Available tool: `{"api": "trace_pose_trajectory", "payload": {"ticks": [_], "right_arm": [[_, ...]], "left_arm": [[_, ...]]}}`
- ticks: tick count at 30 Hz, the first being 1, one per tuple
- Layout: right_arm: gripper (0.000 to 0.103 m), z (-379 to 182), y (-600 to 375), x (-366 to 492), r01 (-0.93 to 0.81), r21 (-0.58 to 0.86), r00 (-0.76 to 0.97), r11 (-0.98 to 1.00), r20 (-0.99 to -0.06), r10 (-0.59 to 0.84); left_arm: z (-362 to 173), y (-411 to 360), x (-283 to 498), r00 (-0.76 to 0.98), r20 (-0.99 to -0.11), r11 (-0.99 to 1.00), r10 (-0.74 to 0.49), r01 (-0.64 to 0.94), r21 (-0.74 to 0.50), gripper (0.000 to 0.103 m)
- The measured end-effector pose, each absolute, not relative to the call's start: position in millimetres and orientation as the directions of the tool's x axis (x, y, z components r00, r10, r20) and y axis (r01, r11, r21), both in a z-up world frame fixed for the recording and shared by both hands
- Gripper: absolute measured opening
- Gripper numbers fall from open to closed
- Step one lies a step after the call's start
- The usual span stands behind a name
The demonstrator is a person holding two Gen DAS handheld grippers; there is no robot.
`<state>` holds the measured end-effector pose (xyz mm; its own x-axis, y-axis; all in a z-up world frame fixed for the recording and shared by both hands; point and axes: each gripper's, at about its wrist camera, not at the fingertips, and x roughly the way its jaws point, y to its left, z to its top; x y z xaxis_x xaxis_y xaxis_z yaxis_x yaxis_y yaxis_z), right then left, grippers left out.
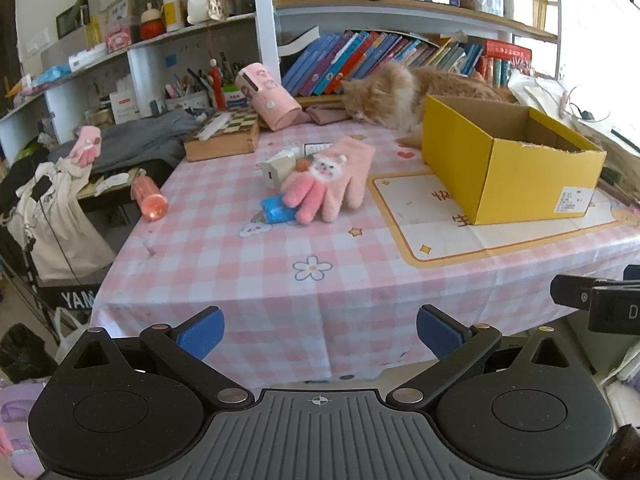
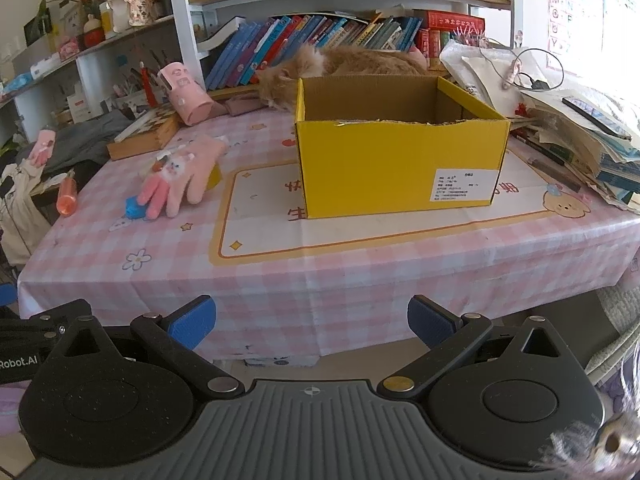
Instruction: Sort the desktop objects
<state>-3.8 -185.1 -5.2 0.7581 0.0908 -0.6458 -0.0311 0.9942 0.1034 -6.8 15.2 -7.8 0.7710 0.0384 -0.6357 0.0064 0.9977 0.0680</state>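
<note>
Both tongs hang wide open and empty off the near edge of the tabletop (image 1: 320, 304): left tongs (image 1: 320, 334) with blue pads spread apart, right tongs (image 2: 311, 322) just the same, nothing between the fingers of either.

And the targets? A little cluster sits ahead on the pink checked cloth. The fluffy pink glove (image 1: 330, 178) lies with its fingers pointing back toward the near edge and its cuff toward the shelves, so its long axis runs roughly along the line of approach. Tucked under its fingertips is a small blue object (image 1: 276, 209), and just behind the glove a small white box (image 1: 276, 168). From the left tongs that pile is almost dead ahead; from the right tongs it sits well off to the left (image 2: 182, 174). Left looks the nearer hand for it.

The yellow cardboard box (image 2: 400, 168) stands open-topped to the right of the pile, squarely ahead of the right tongs, and reads as the likely drop spot.

Around it: an orange cat (image 1: 384, 96) sprawls right behind the box, head near its far left corner. Worth watching on any reach over that wall! A pink tumbler (image 1: 268, 96) lies tipped near a chessboard case (image 1: 224, 136), and an orange bottle (image 1: 149, 198) rests at the left edge. Nothing blocks the straight run to the glove.
</note>
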Motion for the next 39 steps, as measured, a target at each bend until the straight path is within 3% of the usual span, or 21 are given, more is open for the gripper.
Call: {"api": "trace_pose_trajectory", "payload": {"ticks": [16,32,39], "right_arm": [[0.102,-1.4,-160.6,3.6,-0.089,0.108,0.754,0.99,-0.643,0.138],[0.1,2.6,-127.4,20.0,-0.202,0.078,0.753,0.976,-0.625,0.206],[0.094,3.2,-116.3,35.5,-0.228,0.068,0.76,0.971,-0.611,0.221]], "left_arm": [[-4.8,20.6,-4.2,0.782,-0.623,0.988,-0.015,0.106,0.11,0.103],[-7.2,58.3,-1.3,0.77,-0.638,0.999,0.03,-0.004,0.042,0.103],[-5.7,61.5,7.0,0.781,-0.623,0.999,0.029,0.001,0.047,0.103]]}}
